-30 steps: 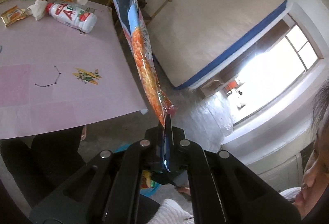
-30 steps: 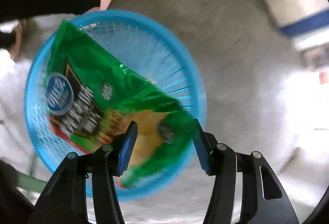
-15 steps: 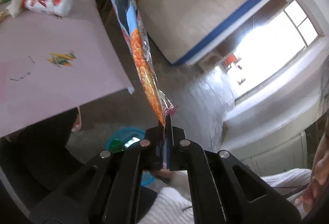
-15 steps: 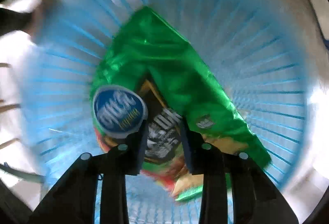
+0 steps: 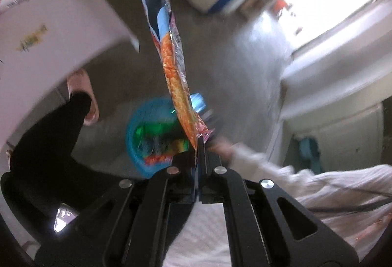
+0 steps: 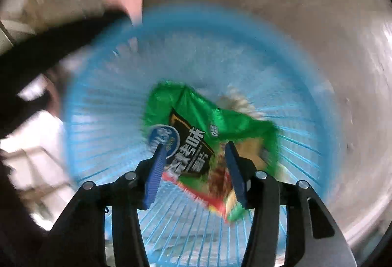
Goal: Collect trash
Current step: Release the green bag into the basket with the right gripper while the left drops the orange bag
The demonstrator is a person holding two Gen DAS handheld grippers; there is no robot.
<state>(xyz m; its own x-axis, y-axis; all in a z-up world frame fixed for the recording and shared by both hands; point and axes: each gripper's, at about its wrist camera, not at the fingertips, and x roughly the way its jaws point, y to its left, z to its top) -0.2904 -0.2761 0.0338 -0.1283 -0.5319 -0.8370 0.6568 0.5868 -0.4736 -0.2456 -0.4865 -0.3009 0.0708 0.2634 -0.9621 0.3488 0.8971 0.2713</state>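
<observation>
Green snack bag (image 6: 196,129) is lying in the blue basket (image 6: 103,105) on the floor, released as the right gripper (image 6: 196,169) fingers have been spreading. Left gripper (image 5: 198,144) fingers are pinching an orange snack wrapper (image 5: 171,58), now nearing the basket.

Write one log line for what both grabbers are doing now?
left gripper: shut on orange snack bag | right gripper: open, just opening | green chip bag: in blue basket
</observation>
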